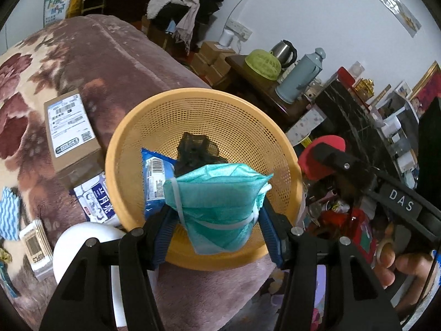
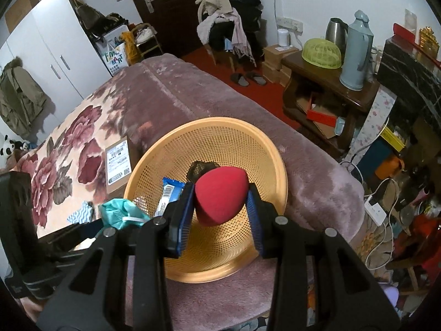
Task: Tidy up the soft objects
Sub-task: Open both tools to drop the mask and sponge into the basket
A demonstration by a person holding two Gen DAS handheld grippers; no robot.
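Together, the two wrist views show us both grippers over an orange mesh basket (image 1: 198,102) that rests on a pink plush bed (image 2: 220,91). Our left gripper (image 1: 217,218) is clenched on a teal face mask (image 1: 215,195) with white ear loops; the mask hangs between the blue pads (image 1: 162,234) above the basket's near rim. Our right gripper (image 2: 220,207) grasps a red egg-shaped sponge (image 2: 220,195), which bulges between its blue pads (image 2: 183,212) above the basket's middle. In the left view we see the right gripper (image 1: 322,162) from the side, beyond the basket's right rim, with the sponge (image 1: 330,143) at its tip.

Inside the basket we note a dark net bundle (image 1: 197,151) toward the far wall and a blue packet (image 1: 153,179) propped against the left wall.

On the bed, just left of the basket, lies a brown carton (image 1: 71,138) with a white label. Nearer us, at the basket's left rim, sits a blue-and-white pack (image 1: 95,201). A white round object (image 1: 82,245) lies at the near edge, partly hidden by the left gripper. Further left we see a box of cotton swabs (image 1: 35,245) and a blue wavy-patterned cloth (image 1: 8,215).

Beyond the bed, a brown side table (image 2: 325,82) carries a green basket (image 2: 322,53) turned upside down, a steel kettle (image 2: 336,31) and a pale blue thermos (image 2: 357,52).
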